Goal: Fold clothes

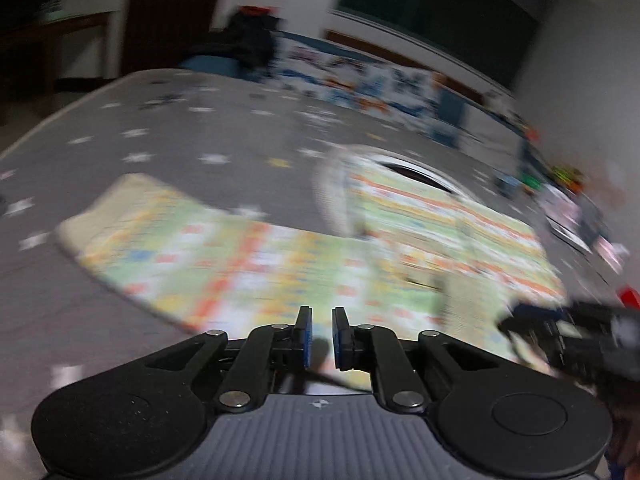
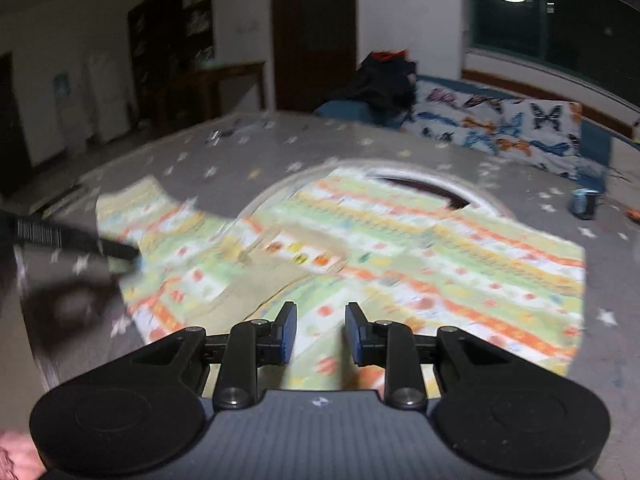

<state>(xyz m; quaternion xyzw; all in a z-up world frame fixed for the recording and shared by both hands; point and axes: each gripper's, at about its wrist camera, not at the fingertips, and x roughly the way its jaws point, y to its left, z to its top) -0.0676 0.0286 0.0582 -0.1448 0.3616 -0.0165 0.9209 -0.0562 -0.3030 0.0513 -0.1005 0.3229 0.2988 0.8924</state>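
A small striped, patterned shirt [image 2: 400,248] lies spread on a grey star-print bed [image 2: 240,148], collar [image 2: 424,184] at the far side, hem toward both cameras. 1 sleeve [image 1: 132,216] stretches out to the left; in the right wrist view a fold of cloth appears to lie across the chest, though blur hides its edges.

The left hand-held gripper [image 1: 321,336] hangs over the near hem with a narrow gap between its blue pads [image 1: 306,340]; nothing is between them, so it is empty. The right hand-held gripper [image 2: 320,332] stands a little wider apart, also empty, over the lower middle of the shirt.

The shirt's long axis runs away from both grippers, hem near and collar far. The outstretched sleeve lies ahead and left of the left hand-held gripper, which the right wrist view shows just beside the sleeve's underside [image 2: 120,250]. I judge the left hand the nearer one for taking that sleeve inward; the right sits nearer the body's right edge [image 2: 576,280].
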